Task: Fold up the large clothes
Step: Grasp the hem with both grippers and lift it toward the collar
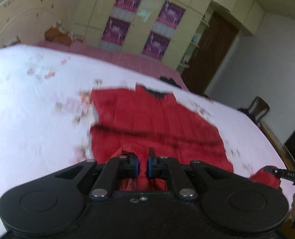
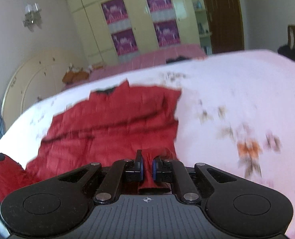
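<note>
- Two grippers each pinch the near hem of the red quilted jacket [image 1: 157,119]: the left gripper [image 1: 143,166] and right gripper [image 2: 146,168] have jaws closed on bunched red fabric.
- The jacket lies on the white floral bedspread [image 1: 37,103], long axis running straight away from both tools, its black collar [image 1: 157,93] at the far end.
- Judged: the fold goes forward, hem toward collar, both hands equally near.

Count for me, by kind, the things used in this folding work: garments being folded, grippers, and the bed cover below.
Red garment: 1
Grippers: 2, the left gripper and the right gripper, each shut on the garment's near edge
White patterned bed cover: 1
Total: 4
</note>
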